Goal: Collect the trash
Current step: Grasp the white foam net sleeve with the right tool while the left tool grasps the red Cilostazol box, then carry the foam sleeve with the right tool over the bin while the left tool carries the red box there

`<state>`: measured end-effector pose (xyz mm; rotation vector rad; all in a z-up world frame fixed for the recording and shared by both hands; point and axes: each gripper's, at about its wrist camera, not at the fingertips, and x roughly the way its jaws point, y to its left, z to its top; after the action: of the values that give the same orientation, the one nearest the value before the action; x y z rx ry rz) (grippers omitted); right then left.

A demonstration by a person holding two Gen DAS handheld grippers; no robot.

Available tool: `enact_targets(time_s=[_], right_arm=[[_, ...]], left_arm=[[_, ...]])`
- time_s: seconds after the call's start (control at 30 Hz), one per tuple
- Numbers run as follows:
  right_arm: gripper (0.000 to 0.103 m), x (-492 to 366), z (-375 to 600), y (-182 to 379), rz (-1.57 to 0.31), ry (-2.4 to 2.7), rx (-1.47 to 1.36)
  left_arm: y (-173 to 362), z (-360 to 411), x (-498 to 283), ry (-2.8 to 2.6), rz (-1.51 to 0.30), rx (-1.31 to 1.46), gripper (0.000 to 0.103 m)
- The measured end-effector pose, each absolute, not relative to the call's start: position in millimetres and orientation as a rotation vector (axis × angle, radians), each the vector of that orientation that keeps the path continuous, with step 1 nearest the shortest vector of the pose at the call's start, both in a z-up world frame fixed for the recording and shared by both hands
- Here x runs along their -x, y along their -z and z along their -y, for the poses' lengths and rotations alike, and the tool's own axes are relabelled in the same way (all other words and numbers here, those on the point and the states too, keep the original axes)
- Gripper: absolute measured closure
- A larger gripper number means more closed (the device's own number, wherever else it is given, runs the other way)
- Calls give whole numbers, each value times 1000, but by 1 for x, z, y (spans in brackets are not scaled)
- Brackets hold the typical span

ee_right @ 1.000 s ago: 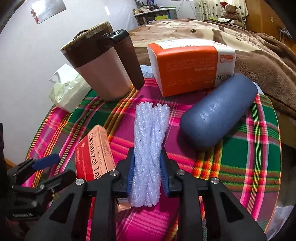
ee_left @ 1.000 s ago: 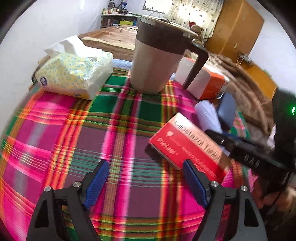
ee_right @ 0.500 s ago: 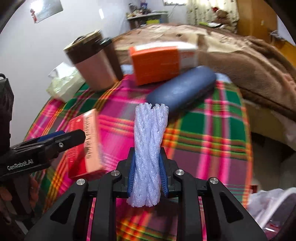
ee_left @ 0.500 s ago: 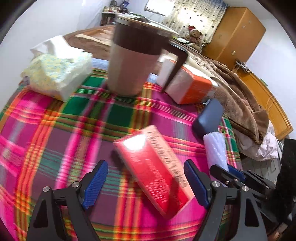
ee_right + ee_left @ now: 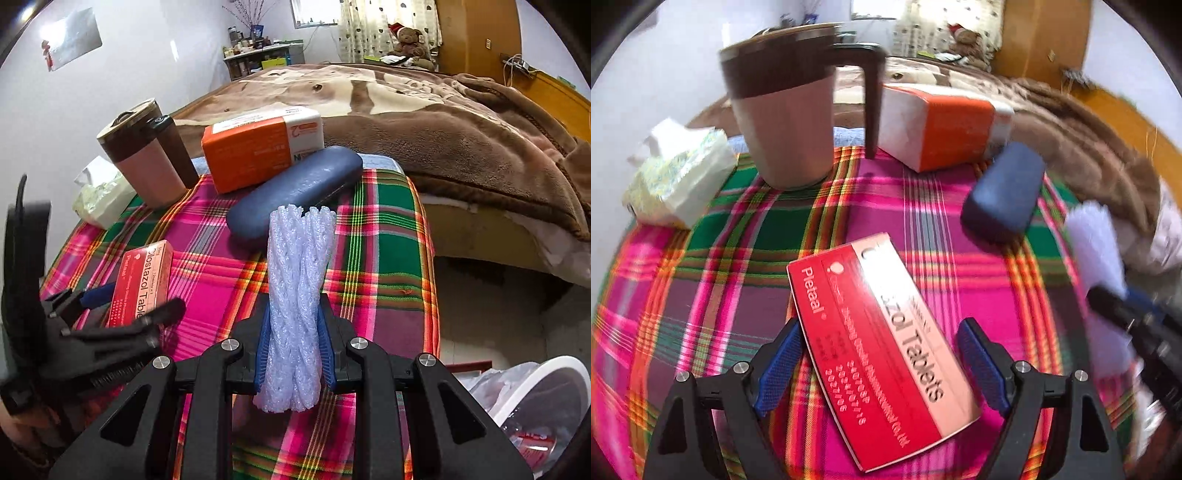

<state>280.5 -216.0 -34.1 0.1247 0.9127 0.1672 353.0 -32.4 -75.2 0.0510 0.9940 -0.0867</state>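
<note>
While the left tool (image 5: 877,363) tilts down, spread around the red tablet box (image 5: 882,354), the right tool (image 5: 294,350) clamps white foam netting (image 5: 297,306).

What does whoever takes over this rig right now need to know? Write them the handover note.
Right claw: shut on the white foam net sleeve, lifted above the plaid tablecloth.
Left claw: open, its fingers on either side of the red tablet box, pads not pressing on it.
Bin with a plastic liner: on the floor, lower right in the right wrist view.
Done: sleeve picked up.
Left: drop the sleeve in the bin; probably grip and bin the tablet box. Mug, tissue packs and blue case look like keepers.
</note>
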Motion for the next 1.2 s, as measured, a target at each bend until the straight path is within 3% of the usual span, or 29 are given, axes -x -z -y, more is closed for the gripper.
enact_targets(time_s=[0.1, 0.17, 0.33, 0.77, 1.2], right_arm=[[79, -277, 216, 34, -905, -171, -137], [79, -274, 217, 33, -898, -172, -140], [79, -265, 218, 26, -871, -161, -133], [79, -216, 234, -6, -773, -129, -178], [79, -151, 274, -38, -653, -19, -210]], left_arm=[[76, 33, -347, 83, -983, -49, 19], [74, 32, -344, 75, -976, -46, 30], [68, 25, -334, 73, -954, -34, 36], [11, 19, -272, 146, -808, -7, 36], [-34, 63, -202, 276, -684, -44, 36]])
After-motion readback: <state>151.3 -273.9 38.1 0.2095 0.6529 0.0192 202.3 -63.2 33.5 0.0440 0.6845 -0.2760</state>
